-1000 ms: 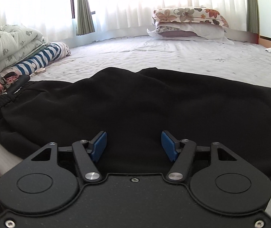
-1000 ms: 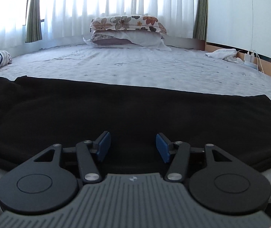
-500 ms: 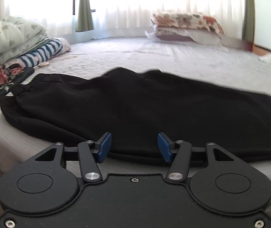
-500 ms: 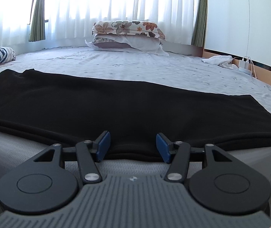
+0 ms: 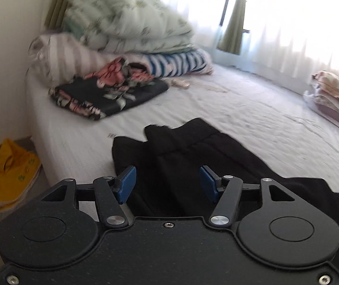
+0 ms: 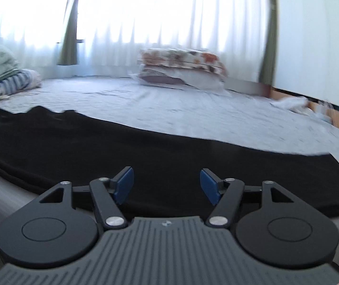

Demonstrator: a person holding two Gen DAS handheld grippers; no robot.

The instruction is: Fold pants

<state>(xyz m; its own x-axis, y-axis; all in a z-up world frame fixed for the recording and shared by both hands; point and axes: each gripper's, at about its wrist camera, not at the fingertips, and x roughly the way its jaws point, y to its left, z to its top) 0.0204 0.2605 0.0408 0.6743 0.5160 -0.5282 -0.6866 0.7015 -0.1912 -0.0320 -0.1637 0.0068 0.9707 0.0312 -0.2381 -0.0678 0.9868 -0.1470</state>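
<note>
Black pants (image 5: 193, 156) lie on a pale grey-white bed sheet (image 5: 252, 109). At far left sit a dark floral folded cloth (image 5: 112, 92), a blue-and-white striped blanket (image 5: 176, 64) and a pale green leaf-print quilt (image 5: 126, 23), its print blurred. The pillow (image 6: 183, 58) is cream with orange-brown flowers. A yellow cloth (image 5: 10, 173) lies on the floor. Both tools have blue pads (image 6: 124, 185).

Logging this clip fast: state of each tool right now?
Left tool: open, empty, above the black fabric pants.
Right tool: open, empty.

We see the bed (image 6: 193, 109) carrying the black pants (image 6: 145, 156), stacked pillows (image 6: 181, 68) by the curtains, and folded bedding (image 5: 122, 47) in the corner.
</note>
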